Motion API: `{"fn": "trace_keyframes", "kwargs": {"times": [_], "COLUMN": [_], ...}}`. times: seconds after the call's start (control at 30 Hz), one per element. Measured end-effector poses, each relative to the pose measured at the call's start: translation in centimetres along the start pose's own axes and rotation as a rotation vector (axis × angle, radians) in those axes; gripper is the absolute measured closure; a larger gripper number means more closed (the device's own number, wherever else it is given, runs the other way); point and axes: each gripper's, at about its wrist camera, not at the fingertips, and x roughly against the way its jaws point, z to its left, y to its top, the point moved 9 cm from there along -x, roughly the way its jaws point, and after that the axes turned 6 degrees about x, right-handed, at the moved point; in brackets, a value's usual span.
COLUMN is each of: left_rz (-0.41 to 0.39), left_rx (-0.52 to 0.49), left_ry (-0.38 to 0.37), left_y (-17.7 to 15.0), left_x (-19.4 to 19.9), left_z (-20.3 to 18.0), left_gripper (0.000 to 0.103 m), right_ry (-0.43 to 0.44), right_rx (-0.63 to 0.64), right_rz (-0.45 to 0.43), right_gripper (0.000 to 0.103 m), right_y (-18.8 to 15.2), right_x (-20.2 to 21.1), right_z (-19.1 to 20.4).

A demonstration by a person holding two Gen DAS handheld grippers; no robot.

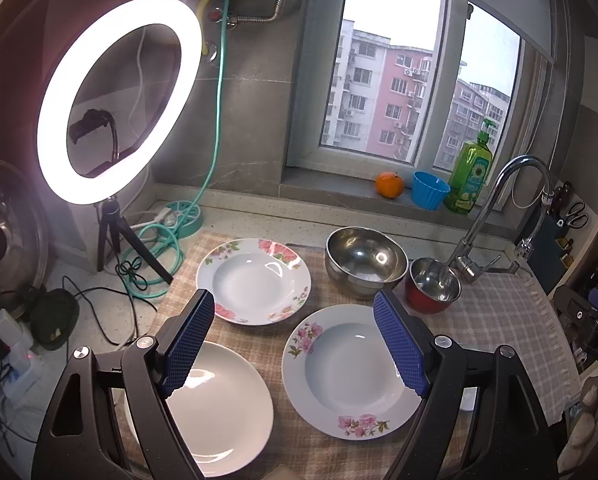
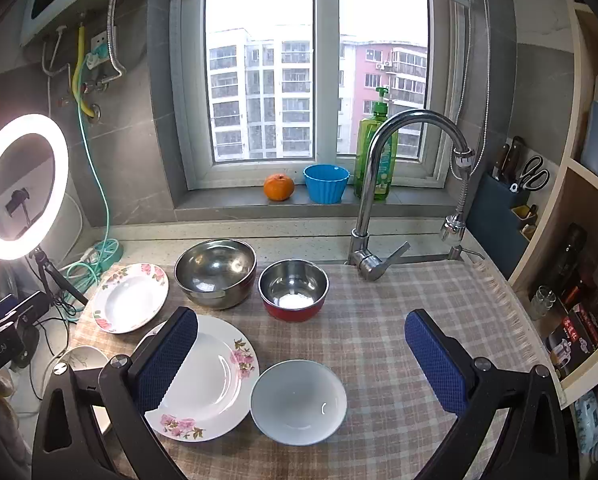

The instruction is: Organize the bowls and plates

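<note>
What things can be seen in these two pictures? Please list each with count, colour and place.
flowered plates: 2, white with pink flowers, on cloth
plain plate: 1, white, left front
white bowl: 1, front, beside the near flowered plate
steel bowl: 1, silver, back
red bowl: 1, steel inside, right of steel bowl
cloth: 1, beige check, on counter
orange, blue cup, green bottle: 1 each, windowsill
tap: 1, chrome
ring light: 1, lit, left
left gripper, right gripper: open, empty

On the worktop (image 2: pixel 379 320) we see two plates (image 2: pixel 131 298) at left, two metal bowls (image 2: pixel 215 272) behind, a small bowl (image 2: pixel 299 400) in front.
</note>
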Motion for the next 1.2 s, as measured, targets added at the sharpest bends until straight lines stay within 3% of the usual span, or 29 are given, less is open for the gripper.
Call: {"fn": "trace_keyframes", "kwargs": {"times": [1.2], "left_rz": [0.007], "left_rx": [-0.002], "left_ry": [-0.008], "left_y": [0.13], "left_x": [-0.43], "left_z": [-0.2], "left_gripper": [0.021], "right_ry": [0.002], "right_rx": [0.002], "right_rz": [0.014], "right_gripper": [0.0], "right_y": [-0.3], "right_x": [-0.36], "right_z": [-0.04]}}
